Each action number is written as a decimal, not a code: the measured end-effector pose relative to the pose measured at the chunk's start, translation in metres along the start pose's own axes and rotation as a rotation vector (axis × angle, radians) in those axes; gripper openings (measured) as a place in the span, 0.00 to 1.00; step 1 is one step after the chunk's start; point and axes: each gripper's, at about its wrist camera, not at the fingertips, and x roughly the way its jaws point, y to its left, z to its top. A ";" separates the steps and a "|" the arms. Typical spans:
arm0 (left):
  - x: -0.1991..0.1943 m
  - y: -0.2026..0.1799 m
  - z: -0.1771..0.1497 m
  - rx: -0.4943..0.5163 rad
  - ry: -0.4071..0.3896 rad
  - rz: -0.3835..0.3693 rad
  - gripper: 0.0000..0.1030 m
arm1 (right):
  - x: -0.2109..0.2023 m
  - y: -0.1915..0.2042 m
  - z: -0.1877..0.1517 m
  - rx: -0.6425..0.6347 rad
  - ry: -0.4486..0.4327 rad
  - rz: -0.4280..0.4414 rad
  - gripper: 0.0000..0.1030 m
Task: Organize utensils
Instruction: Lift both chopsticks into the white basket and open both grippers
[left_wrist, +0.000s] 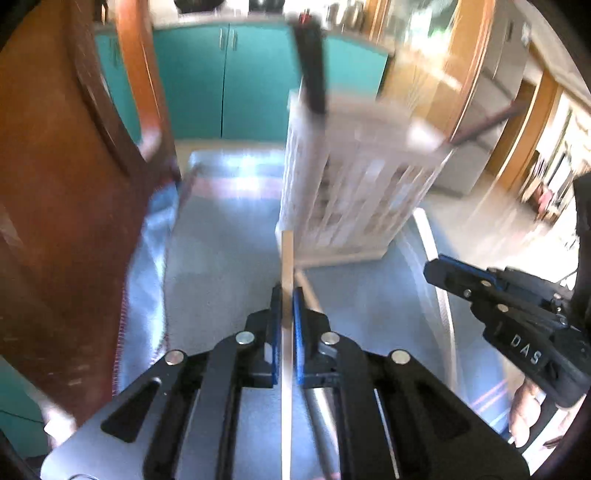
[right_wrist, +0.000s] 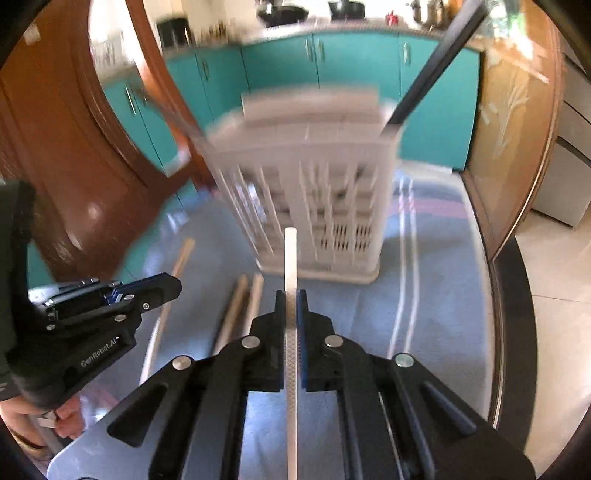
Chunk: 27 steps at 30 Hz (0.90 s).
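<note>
A white slotted utensil holder (left_wrist: 354, 184) stands on the blue cloth, with a black-handled utensil (left_wrist: 312, 70) sticking up from it. It also shows in the right wrist view (right_wrist: 317, 195), blurred. My left gripper (left_wrist: 287, 295) is shut on a thin wooden stick (left_wrist: 287, 258) that points at the holder's base. My right gripper (right_wrist: 291, 299) is shut on a white textured stick (right_wrist: 291, 258), short of the holder. Each gripper appears in the other's view: the right gripper (left_wrist: 436, 267) and the left gripper (right_wrist: 173, 286).
Several wooden utensils (right_wrist: 240, 306) lie on the blue cloth (right_wrist: 369, 314) left of my right gripper. A metal-handled utensil (left_wrist: 314, 402) lies under my left gripper. A brown wooden chair (left_wrist: 66, 184) stands at the left. Teal cabinets (right_wrist: 332, 74) are behind.
</note>
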 end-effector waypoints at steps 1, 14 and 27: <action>-0.012 0.001 0.002 -0.002 -0.026 -0.006 0.07 | -0.015 -0.001 0.002 0.008 -0.027 0.011 0.06; -0.147 -0.038 0.113 0.026 -0.429 -0.091 0.07 | -0.161 -0.015 0.082 0.064 -0.442 0.041 0.06; -0.074 -0.027 0.149 -0.035 -0.471 0.049 0.07 | -0.130 -0.039 0.126 0.081 -0.618 -0.073 0.06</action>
